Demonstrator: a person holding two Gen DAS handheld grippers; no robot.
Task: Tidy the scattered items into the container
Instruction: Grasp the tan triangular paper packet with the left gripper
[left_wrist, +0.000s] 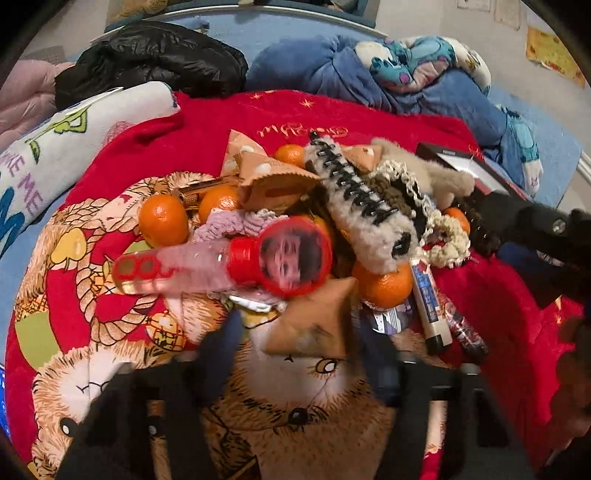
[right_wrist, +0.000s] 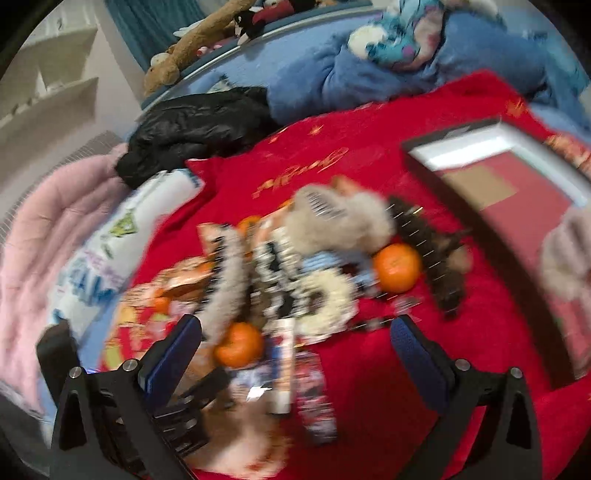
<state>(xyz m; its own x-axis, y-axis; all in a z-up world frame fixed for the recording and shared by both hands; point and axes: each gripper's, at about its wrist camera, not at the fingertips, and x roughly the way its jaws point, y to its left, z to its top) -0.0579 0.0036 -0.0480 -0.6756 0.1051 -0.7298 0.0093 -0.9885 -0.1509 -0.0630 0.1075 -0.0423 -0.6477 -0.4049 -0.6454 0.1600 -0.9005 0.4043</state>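
**Pile barely touched, box nearly bare**

Bedding fills both views: a red plush blanket printed with cartoon animals (left_wrist: 122, 295) covers the bed and carries everything.

Nearest the left gripper (left_wrist: 306, 343), its jaws stand partly closed on either side of a small tan fabric pouch (left_wrist: 314, 321); blur hides whether the pads press it, so I cannot tell if it is gripped. The right gripper (right_wrist: 295, 350) has its jaws wide apart and empty above the heap.

Just beyond lies the heap itself: a clear toy with a red round head (left_wrist: 236, 258), several orange mandarins (left_wrist: 162, 218), a fluffy beige claw hair clip (left_wrist: 365, 210), crocheted scrunchies, small tubes and packets, all tangled together.

Farther off, to the right, sits the shallow black box with a white rim (right_wrist: 491, 147), the likely container. Its red floor looks bare apart from a pale fluffy thing (right_wrist: 569, 254) at its near end. By my judgement almost all the tidying remains.
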